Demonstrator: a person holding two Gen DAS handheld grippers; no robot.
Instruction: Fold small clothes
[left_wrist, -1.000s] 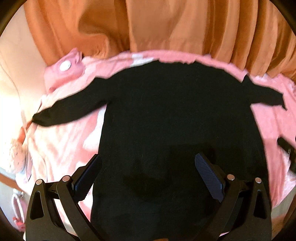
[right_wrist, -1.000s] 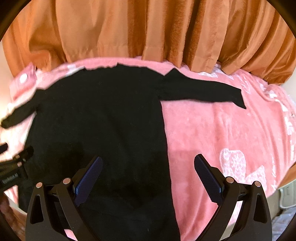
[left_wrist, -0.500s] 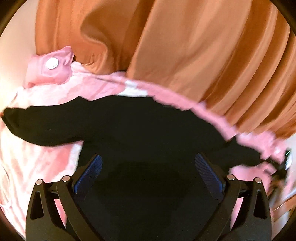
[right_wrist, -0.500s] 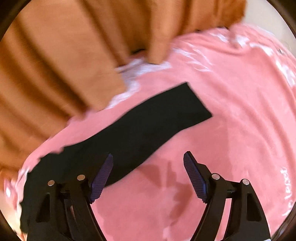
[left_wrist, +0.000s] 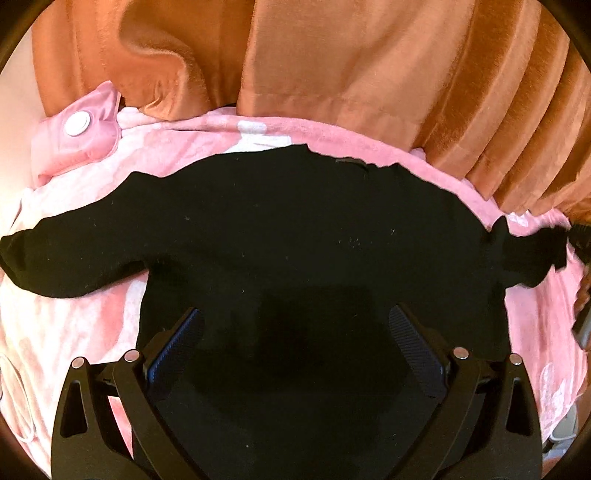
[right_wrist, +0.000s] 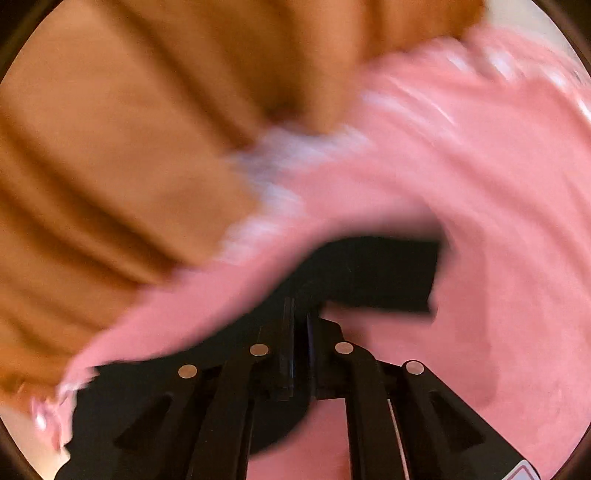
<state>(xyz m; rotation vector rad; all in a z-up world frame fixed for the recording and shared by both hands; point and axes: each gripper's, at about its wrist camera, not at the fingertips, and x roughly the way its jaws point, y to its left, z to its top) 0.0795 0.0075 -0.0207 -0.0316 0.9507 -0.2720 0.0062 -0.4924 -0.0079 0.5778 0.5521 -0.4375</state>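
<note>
A black long-sleeved top (left_wrist: 295, 240) lies flat on a pink blanket (left_wrist: 74, 321), neck toward the curtain, both sleeves spread out. My left gripper (left_wrist: 295, 332) is open and empty, hovering over the body of the top. In the blurred right wrist view my right gripper (right_wrist: 297, 321) is shut on the top's right sleeve (right_wrist: 376, 273), whose cuff end sticks out past the jaws. The same sleeve end shows bunched at the right edge of the left wrist view (left_wrist: 528, 254).
An orange curtain (left_wrist: 332, 66) hangs right behind the bed. A pink cushion with a white button (left_wrist: 77, 125) lies at the far left corner. A white cable (left_wrist: 18, 406) runs along the blanket's left side.
My right gripper has closed on the right sleeve, which lay flat and free half a second ago. My left gripper has stayed open and has tilted down slightly over the top.
</note>
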